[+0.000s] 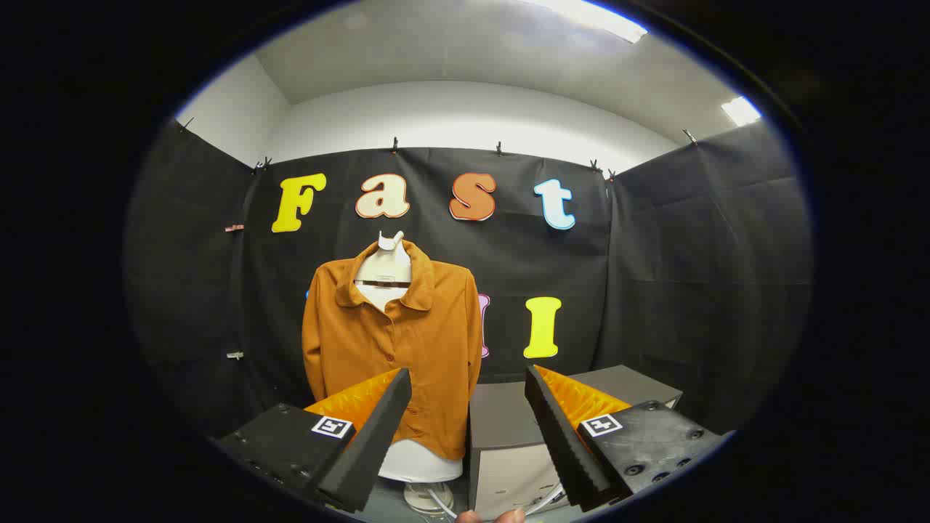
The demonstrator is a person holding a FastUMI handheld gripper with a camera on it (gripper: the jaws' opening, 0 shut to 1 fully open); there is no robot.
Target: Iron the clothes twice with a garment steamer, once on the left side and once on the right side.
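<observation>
Gripper [468, 378] open, holding nothing. Shirt [392, 349] on mannequin [385, 265], centre-left beyond fingers. Grey box [508, 436] lower centre, touching shirt's right edge.

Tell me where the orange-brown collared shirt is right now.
In the gripper view, the orange-brown collared shirt hangs on a white mannequin torso beyond the open tool, ahead of its left finger, with a grey box beside it.

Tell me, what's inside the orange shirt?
A white dress form fills the orange shirt: its neck shows at the collar, its base below the hem. The middle is covered. The open gripper holds nothing.
</observation>
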